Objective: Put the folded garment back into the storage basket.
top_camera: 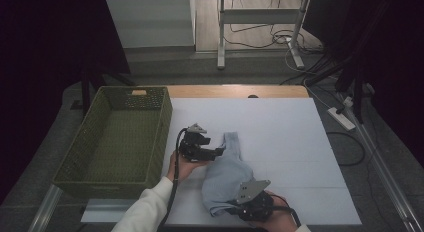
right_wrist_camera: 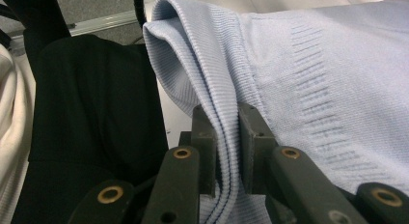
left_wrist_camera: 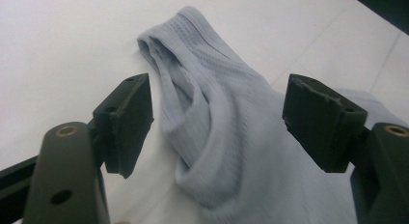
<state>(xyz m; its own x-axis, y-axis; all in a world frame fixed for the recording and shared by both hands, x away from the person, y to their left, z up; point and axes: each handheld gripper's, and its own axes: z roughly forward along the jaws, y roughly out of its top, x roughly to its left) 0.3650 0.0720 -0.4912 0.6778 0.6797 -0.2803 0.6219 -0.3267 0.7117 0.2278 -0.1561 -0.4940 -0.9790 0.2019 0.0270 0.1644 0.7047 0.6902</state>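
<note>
Pinching the pale blue garment's ribbed hem, the right gripper jaws clamp tight; left gripper jaws gape wide, empty.

White table carries a green basket and blue garment.

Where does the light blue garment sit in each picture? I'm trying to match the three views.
High view: the light blue garment lies low and centre on the white table, right of the green basket.
Left gripper view: it runs from top centre to the bottom, between the open left claw.
Right gripper view: it covers the right side, its ribbed edge pinched in the right claw.
Shared landmark: the white table.
</note>
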